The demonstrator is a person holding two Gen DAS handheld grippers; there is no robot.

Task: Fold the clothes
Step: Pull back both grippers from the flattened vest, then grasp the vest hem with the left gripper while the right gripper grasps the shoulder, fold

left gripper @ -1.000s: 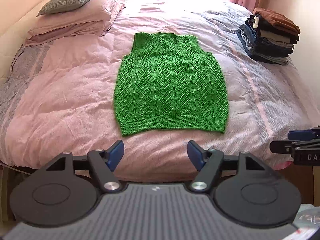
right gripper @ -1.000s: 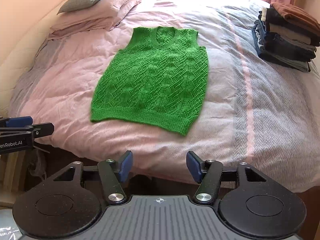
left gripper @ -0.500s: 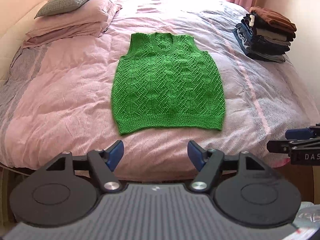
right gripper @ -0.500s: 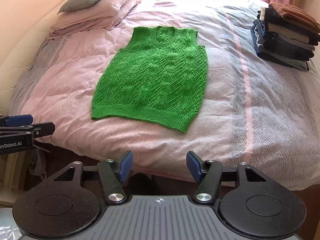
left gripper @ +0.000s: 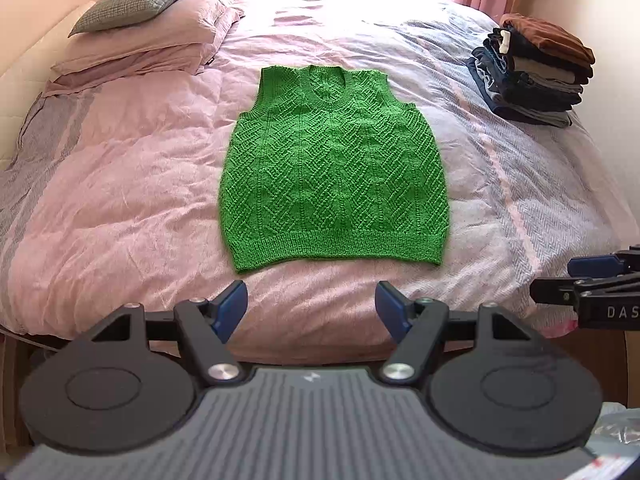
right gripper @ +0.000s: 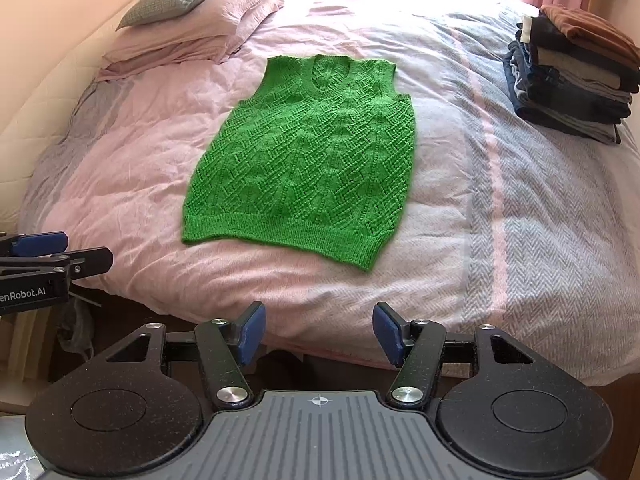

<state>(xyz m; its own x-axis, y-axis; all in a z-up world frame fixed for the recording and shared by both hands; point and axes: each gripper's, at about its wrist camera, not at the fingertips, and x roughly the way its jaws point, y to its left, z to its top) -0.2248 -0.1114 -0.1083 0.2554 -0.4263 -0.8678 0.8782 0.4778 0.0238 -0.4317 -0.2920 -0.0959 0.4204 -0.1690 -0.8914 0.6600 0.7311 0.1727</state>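
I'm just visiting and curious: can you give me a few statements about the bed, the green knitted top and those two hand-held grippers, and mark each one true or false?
1. The green vest lies spread flat on the bed. True.
2. The left hand-held gripper is clamped on the vest's hem. False: its jaws are open and empty, short of the hem.
3. A stack of folded clothes sits near the bed's right edge. True.
4. The vest has long sleeves. False: it is sleeveless.
5. The right hand-held gripper holds nothing. True.
6. The grey pillow lies on the vest. False: it rests on the pink pillows, apart from the vest.
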